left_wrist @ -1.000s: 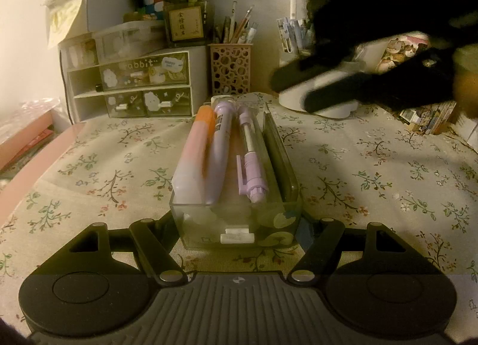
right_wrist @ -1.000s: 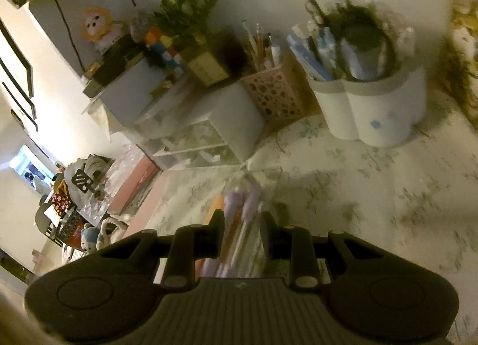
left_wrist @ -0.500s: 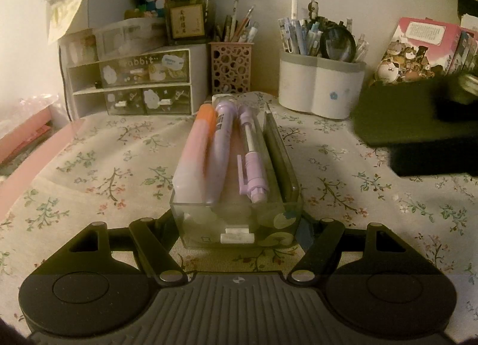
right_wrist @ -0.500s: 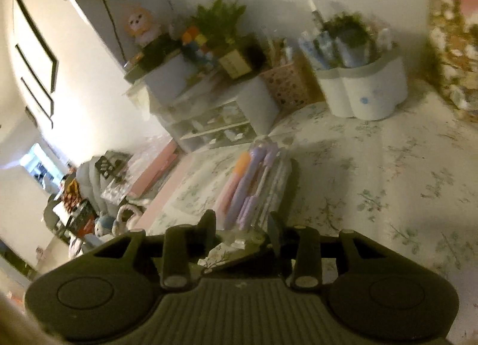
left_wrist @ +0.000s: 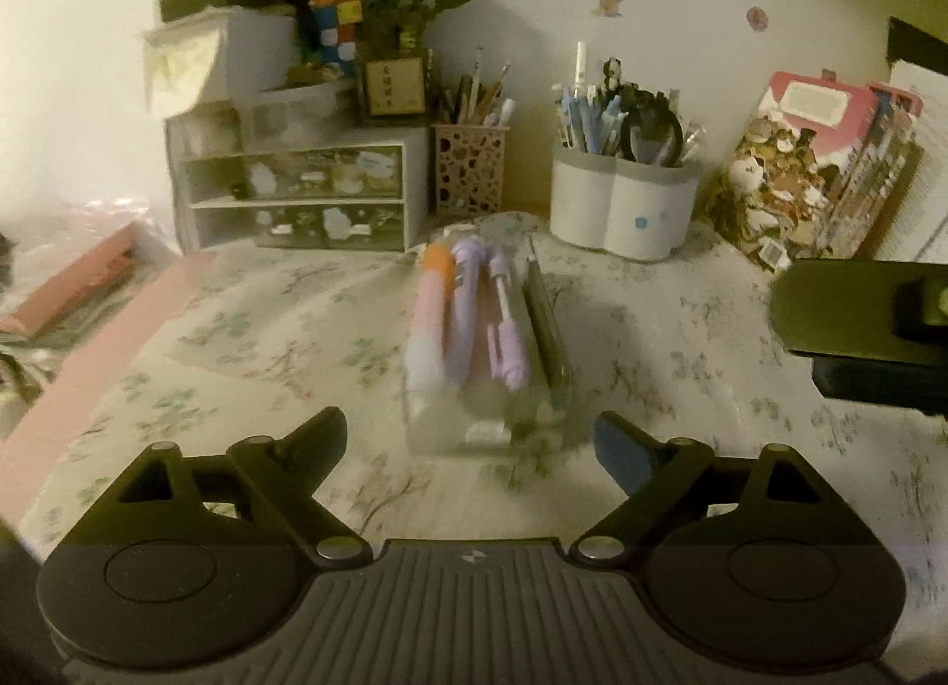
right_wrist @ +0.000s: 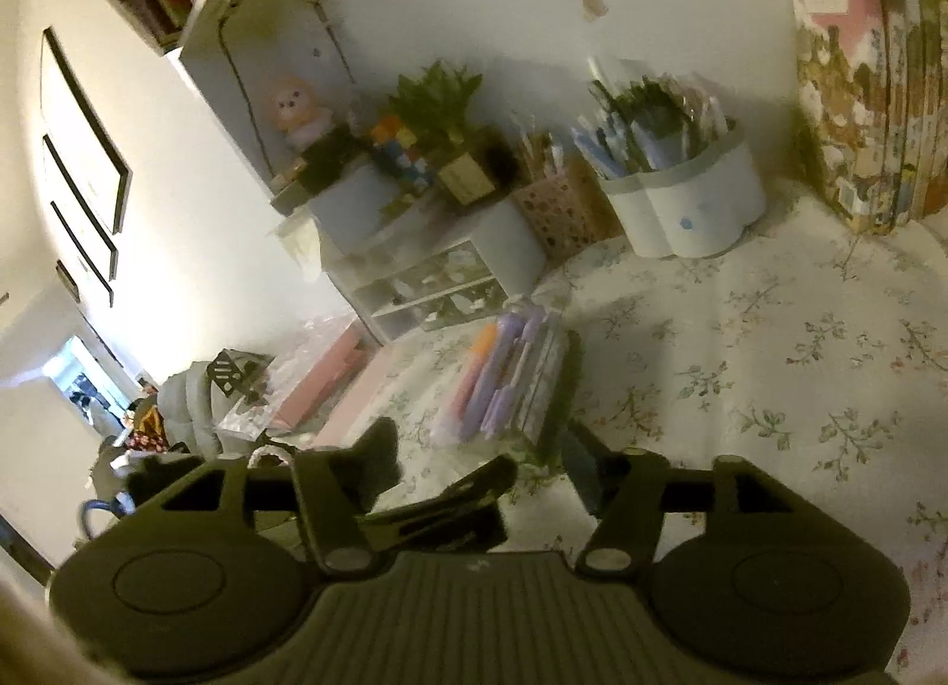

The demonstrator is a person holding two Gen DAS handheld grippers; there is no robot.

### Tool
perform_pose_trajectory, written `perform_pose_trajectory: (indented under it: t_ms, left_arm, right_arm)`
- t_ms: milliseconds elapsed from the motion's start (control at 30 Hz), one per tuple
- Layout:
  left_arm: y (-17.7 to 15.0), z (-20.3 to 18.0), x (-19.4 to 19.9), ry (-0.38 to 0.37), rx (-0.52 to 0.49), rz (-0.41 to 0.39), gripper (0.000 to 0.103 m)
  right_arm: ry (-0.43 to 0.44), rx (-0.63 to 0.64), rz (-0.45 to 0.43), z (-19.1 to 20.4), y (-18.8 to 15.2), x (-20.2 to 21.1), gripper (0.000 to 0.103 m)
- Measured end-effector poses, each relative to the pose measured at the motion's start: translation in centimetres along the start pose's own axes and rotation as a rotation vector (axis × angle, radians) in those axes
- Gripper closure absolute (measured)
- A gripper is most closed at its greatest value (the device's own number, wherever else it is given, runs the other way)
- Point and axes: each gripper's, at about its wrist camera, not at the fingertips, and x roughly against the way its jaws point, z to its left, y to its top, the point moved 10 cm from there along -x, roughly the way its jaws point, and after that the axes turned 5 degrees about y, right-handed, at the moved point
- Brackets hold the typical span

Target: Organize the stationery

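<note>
A clear plastic pen tray [left_wrist: 536,424] lies lengthwise on the flowered tablecloth [left_wrist: 237,341]. It holds an orange-pink highlighter [left_wrist: 429,323], a purple pen [left_wrist: 465,317], a purple mechanical pencil [left_wrist: 506,350] and a dark pen [left_wrist: 545,323]. My left gripper [left_wrist: 471,442] sits just behind the tray's near end, its jaws opening, and the fingertips [left_wrist: 323,433] stand clear of the tray's sides. In the right wrist view the tray [right_wrist: 542,389] lies ahead of my right gripper [right_wrist: 480,460], whose jaws are opening with nothing held. A dark part of the left gripper shows low between them.
Along the back wall stand a white drawer unit [left_wrist: 296,193], a pink lattice pen cup [left_wrist: 471,169], a white pen holder [left_wrist: 622,205] full of pens, and upright books [left_wrist: 829,163] at the right. A pink book [left_wrist: 77,282] lies at the left. The right gripper's body [left_wrist: 859,317] fills the right edge.
My left gripper has opened off the tray's near end and drawn back and up. The right gripper swung away to the right of the tray and opened wider.
</note>
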Motion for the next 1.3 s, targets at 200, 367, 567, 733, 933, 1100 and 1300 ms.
perform_pose_trajectory:
  t_ms: [200,367,567,733,933,1100,1300]
  left_arm:
    - [-0.8,1.3,4.8,0.057,-0.007,0.013,0.005]
    - [0.0,2.2,9.0,0.080,0.024,-0.008,0.005]
    - [0.3,2.5,11.4,0.113,0.041,-0.025,0.005]
    - [0.8,2.6,12.8,0.170,0.018,-0.083,0.005]
    - [0.8,2.6,13.0,0.188,0.006,-0.112,0.005]
    - [0.7,2.3,13.3,0.174,-0.012,-0.128,0.005]
    - [0.6,2.2,14.0,0.156,-0.019,-0.139,0.005]
  right_arm:
    - [-0.018,0.051,-0.010,1.4,-1.3,1.6,0.028]
    - [-0.044,0.114,-0.040,2.8,-1.5,3.4,0.028]
    - [-0.089,0.169,-0.052,3.5,-1.9,4.3,0.026]
    - [-0.053,0.194,-0.052,4.3,-2.0,4.4,0.024]
    - [-0.058,0.178,-0.046,3.8,-2.0,4.1,0.023]
    - [-0.079,0.155,-0.028,3.1,-2.4,4.1,0.023]
    - [-0.098,0.158,-0.030,2.8,-2.3,4.6,0.023]
